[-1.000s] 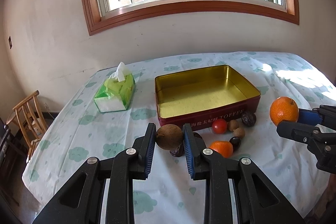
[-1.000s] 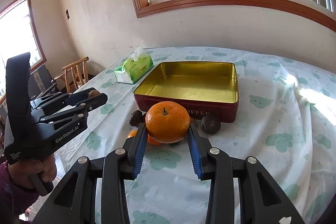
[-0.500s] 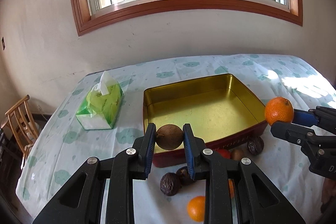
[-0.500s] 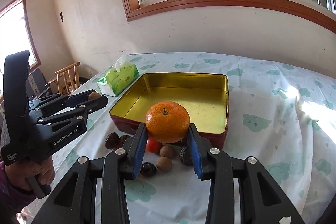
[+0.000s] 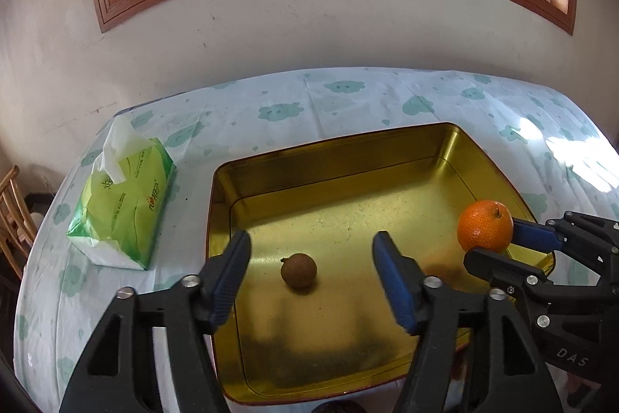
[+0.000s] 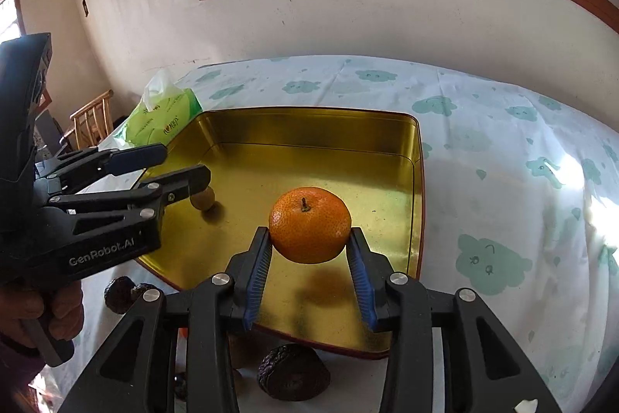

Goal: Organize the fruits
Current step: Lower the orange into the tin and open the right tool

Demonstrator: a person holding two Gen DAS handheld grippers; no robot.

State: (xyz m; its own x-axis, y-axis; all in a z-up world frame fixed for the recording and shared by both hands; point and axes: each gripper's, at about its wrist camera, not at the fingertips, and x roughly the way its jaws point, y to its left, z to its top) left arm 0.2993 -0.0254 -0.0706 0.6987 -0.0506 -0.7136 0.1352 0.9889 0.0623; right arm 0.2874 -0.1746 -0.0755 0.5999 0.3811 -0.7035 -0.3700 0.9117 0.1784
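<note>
While the left gripper (image 5: 309, 273) is opening over the gold tin (image 5: 340, 157), nothing pressed between its jaws, the small brown fruit (image 5: 298, 269) it hangs over sits loose on the tin floor, so that drop looks finished. To its right, the right gripper (image 6: 307, 258) hangs over the same tin, its jaws beginning to part but pads touching the orange (image 6: 309, 224). Next, I judge, comes letting the orange down gently so it doesn't roll.

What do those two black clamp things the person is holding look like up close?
Both are matte black plastic tongs. The left gripper and right gripper each have ribbed blue pads and silver screws. White "GenRobot.AI" lettering marks the left one's side. A dark purplish sleeve shows.
</note>
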